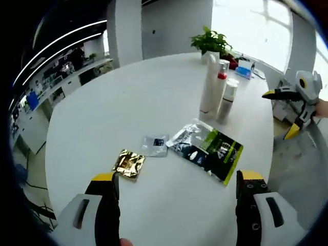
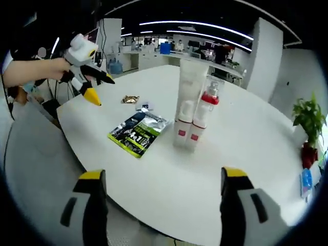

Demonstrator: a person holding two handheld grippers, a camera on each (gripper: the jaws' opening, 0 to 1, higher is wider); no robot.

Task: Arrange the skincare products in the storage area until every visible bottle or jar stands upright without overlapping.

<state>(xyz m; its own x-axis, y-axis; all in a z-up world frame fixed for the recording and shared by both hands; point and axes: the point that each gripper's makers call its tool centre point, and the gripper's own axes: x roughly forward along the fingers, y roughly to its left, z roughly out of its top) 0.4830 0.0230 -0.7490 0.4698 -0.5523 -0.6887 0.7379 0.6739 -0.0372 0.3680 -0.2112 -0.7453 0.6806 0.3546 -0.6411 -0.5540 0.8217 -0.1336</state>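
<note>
White bottles (image 2: pixel 192 102) (one overlapping another)

A round white desk (image 1: pixel 154 92) carries everything. Near its middle stands a cluster of upright white skincare bottles (image 1: pixel 216 89), one with a red collar under a clear cap (image 2: pixel 208 102). Just beside the cluster lies a flat black-and-green foil pouch (image 1: pixel 207 148) with a silvery end. Beyond the pouch, away from the bottles, lies a small grey sachet (image 1: pixel 155 145), then a crumpled gold foil packet (image 1: pixel 128 164). Well behind the bottles, at the desk's far edge, stand a green potted plant (image 1: pixel 210 43) and a small blue box (image 1: pixel 244 70).
</note>
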